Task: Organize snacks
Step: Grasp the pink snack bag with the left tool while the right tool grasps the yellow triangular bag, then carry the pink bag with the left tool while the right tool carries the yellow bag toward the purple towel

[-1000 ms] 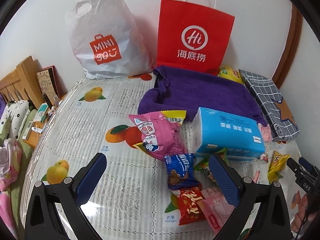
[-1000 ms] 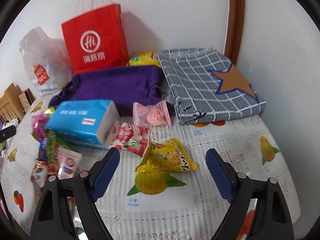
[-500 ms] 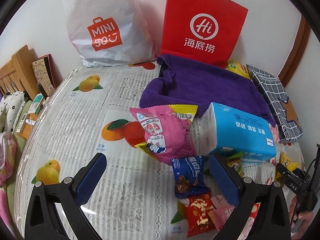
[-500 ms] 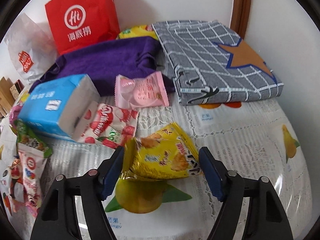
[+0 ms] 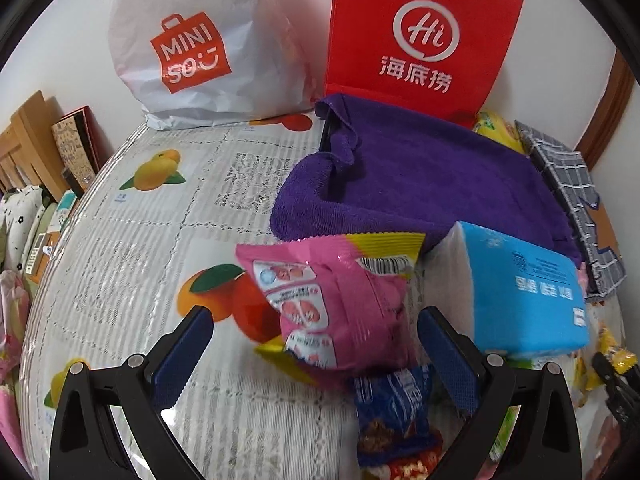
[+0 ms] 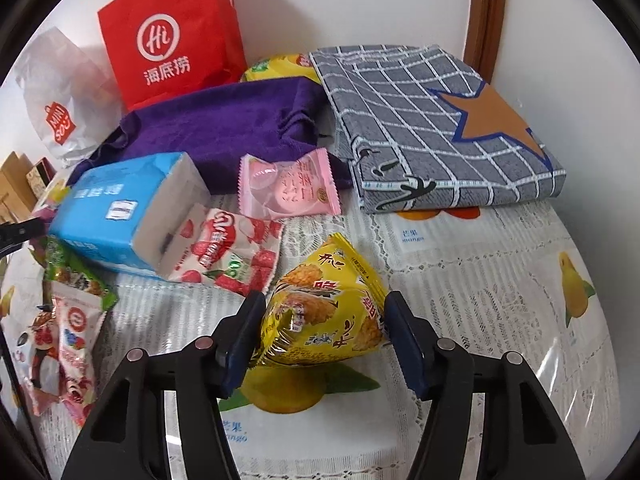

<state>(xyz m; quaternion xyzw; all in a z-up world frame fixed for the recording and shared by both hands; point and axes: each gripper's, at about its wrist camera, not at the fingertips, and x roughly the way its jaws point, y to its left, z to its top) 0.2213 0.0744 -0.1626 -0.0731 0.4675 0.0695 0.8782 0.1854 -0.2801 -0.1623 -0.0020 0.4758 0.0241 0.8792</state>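
Observation:
My right gripper (image 6: 322,334) is closed on a yellow snack packet (image 6: 326,314), its pads pressing both sides. My left gripper (image 5: 316,350) is open, with a pink snack bag (image 5: 336,304) lying between its fingers and a dark blue snack packet (image 5: 394,404) just below it. A pink round-cake packet (image 6: 286,188), a red-and-white strawberry candy bag (image 6: 228,254) and a few small packets (image 6: 72,320) lie on the table (image 6: 500,280).
A blue tissue pack (image 5: 524,288) lies right of the pink bag; it also shows in the right wrist view (image 6: 120,208). Behind are a purple towel (image 5: 420,180), a red paper bag (image 5: 420,36), a white Miniso bag (image 5: 196,44) and a folded grey checked cloth (image 6: 432,124).
My right gripper moved forward and closed its fingers onto the yellow packet. My left gripper moved forward so the pink bag now sits between its open fingers.

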